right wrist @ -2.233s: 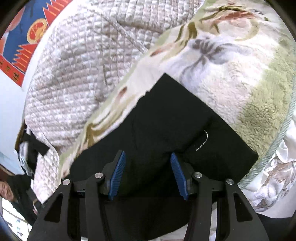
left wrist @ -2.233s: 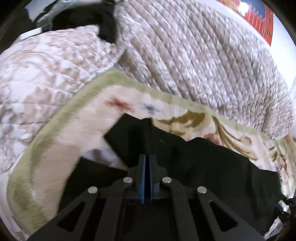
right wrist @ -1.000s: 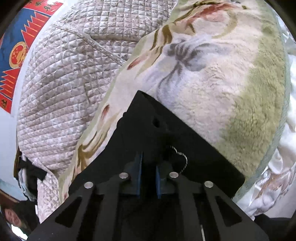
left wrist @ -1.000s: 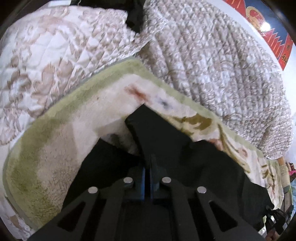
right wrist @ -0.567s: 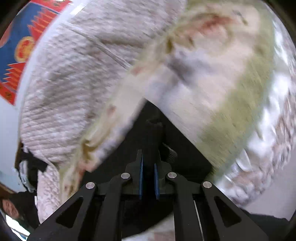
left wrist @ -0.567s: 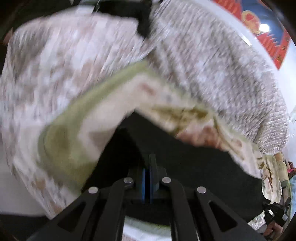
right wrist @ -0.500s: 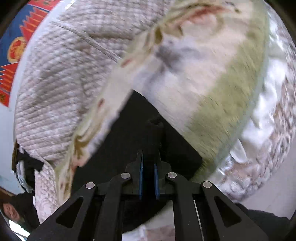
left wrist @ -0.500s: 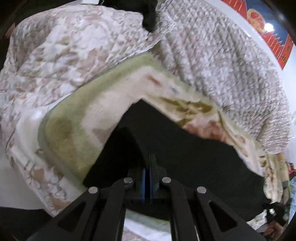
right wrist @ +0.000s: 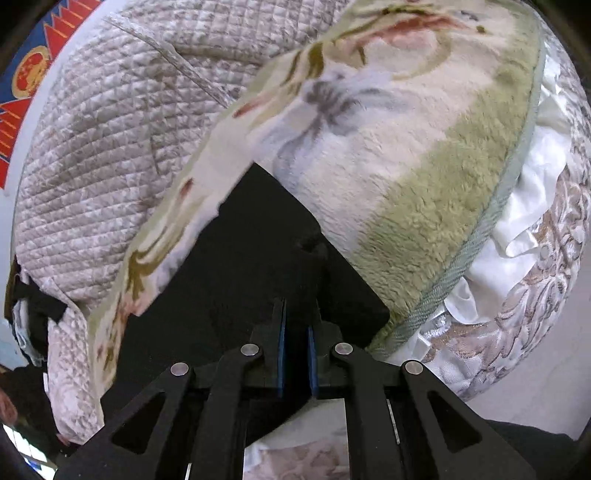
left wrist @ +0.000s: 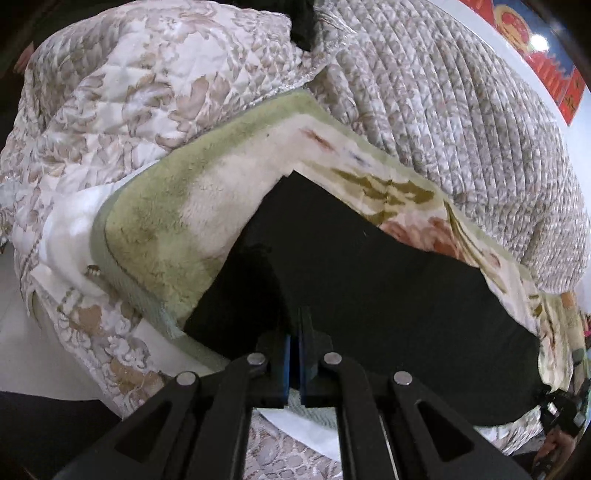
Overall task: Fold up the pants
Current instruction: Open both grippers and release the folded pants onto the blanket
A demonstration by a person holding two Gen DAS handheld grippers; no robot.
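Black pants (left wrist: 369, 266) lie across a floral fleece blanket (left wrist: 159, 214) on a bed. My left gripper (left wrist: 294, 332) is shut on the near edge of the pants, its blue pads pressed together over the cloth. The pants also show in the right wrist view (right wrist: 243, 266), where my right gripper (right wrist: 295, 321) is shut on their near edge with a fold of black cloth between the pads. Both grippers hold the fabric lifted and stretched just off the bed's near edge. A far corner of the pants points up onto the blanket.
A grey-beige quilted bedspread (left wrist: 461, 103) covers the bed beyond the blanket. A white ruffled sheet (right wrist: 524, 206) and brocade bed skirt (right wrist: 517, 325) hang at the near edge. A red and blue wall hanging (right wrist: 26, 74) is behind. Dark clothing (left wrist: 299, 22) lies far back.
My right gripper went from open to shut on the pants. Both grippers then pulled the pants back toward the bed's near edge, so more blanket shows beyond the cloth.
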